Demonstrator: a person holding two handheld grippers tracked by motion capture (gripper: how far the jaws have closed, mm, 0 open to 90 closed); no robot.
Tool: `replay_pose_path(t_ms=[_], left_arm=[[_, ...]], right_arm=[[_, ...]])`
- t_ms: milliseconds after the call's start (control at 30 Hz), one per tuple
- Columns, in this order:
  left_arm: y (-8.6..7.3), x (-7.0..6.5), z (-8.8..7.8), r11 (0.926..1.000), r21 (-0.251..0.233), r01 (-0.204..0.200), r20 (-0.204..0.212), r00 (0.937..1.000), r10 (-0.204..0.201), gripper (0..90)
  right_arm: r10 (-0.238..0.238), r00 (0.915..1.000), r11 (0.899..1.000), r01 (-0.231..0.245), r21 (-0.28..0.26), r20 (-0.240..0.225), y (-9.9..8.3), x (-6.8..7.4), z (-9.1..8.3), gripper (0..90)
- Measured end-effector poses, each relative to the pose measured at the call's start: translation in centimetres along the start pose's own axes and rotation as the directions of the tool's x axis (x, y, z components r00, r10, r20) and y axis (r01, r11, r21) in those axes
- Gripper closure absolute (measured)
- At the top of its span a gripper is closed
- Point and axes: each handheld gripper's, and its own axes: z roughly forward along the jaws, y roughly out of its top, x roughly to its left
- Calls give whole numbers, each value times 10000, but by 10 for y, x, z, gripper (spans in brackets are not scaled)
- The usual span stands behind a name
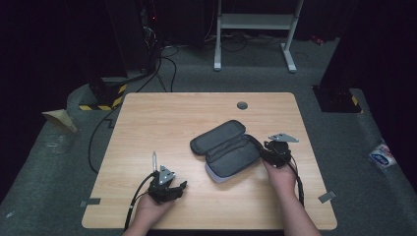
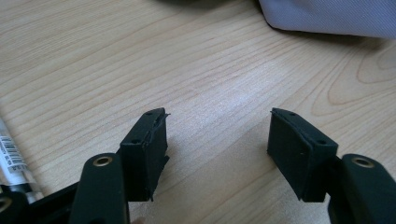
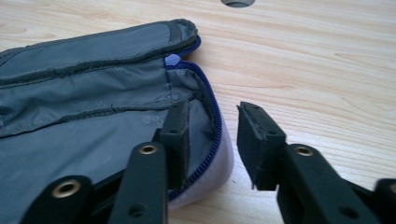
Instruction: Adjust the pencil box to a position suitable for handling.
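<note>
1. Near the front edge of the tabletop [image 1: 147,118], the left gripper [image 1: 168,189] is held low in a hand, well apart from the case. Its fingers [image 2: 144,149] are spread wide and nothing is held between them.

2. Just beside that gripper a pen [image 1: 154,160] is seen lying on the wood, and its barcode label [image 2: 10,154] can be seen at the edge of the left gripper view. The pen could be bumped and rolled away if the gripper is swung sideways.

3. A little farther on, the right gripper [image 1: 269,150] is set at the right end of the open case [image 1: 226,147]. Its fingers [image 3: 176,135] are parted, with one placed inside the case and the other outside, so the rim with the blue zipper [image 3: 212,126] is between them. It is not yet pinched.

4. If the fingers are closed too near the edge, the thin rim could slip out. The soft grey lining [image 3: 93,116] could be caught too and bunched up.

5. If the case is pulled by that one end, it could be dragged across the wood or flipped shut, because nothing is holding the other end down.

6. Farthest away, a round hole [image 1: 242,105] is seen in the tabletop, well apart from everything.
</note>
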Motion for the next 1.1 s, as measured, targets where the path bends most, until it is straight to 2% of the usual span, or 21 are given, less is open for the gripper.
replay_pose_path(t_ms=[133, 300, 633, 667, 733, 767, 800, 867, 900, 1000, 1033, 1067, 1100], left_arm=[[0, 0, 0, 10000, 9, -16, 7, 10000, 16, 375], [0, 0, 0, 10000, -3, -35, 26, 10000, 35, 375], [0, 0, 0, 10000, 3, -39, 18, 10000, 39, 374], [0, -1, 0, 10000, -6, -48, 29, 10000, 48, 376], [0, -2, -1, 9998, -19, -188, 103, 9998, 189, 419], [0, -3, -2, 9994, -80, -343, -9, 9994, 343, 461], [1, -3, -4, 9991, -207, -368, -37, 9993, 367, 487], [3, -2, -7, 9984, -539, 182, 361, 9992, -162, 503], [6, -1, -10, 9955, -820, 479, 514, 9977, -437, 506], [13, -5, -18, 9858, -1464, 821, 639, 9953, -734, 504], [13, -5, -18, 9858, -1464, 821, 639, 9953, -734, 504], [16, -9, -22, 9768, -1897, 992, 790, 9932, -855, 504], [17, -11, -24, 9738, -2033, 1015, 854, 9927, -856, 502]], right_arm=[[-125, 9996, 9997, 120, 209, 234, 0, 1, 6, 725], [-238, 9994, 9988, 227, 433, 239, -3, 2, 8, 796], [-394, 9992, 9991, 395, 119, -102, -19, 15, -5, 828], [-380, 9990, 9993, 380, 4, -227, -26, 20, -11, 828], [-360, 9987, 9993, 356, -121, -350, -32, 24, -15, 828], [-352, 9984, 9992, 344, -187, -445, -35, 27, -18, 828], [-355, 9982, 9991, 342, -255, -492, -38, 30, -20, 828], [-381, 9975, 9988, 362, -332, -596, -44, 36, -25, 825], [-435, 9971, 9984, 411, -394, -625, -45, 39, -26, 823], [-486, 9963, 9972, 444, -602, -704, -52, 49, -32, 816], [-486, 9963, 9972, 444, -602, -704, -52, 49, -32, 816], [-557, 9955, 9957, 496, -786, -771, -56, 54, -35, 810], [-504, 9951, 9956, 432, -832, -856, -57, 57, -37, 809]])
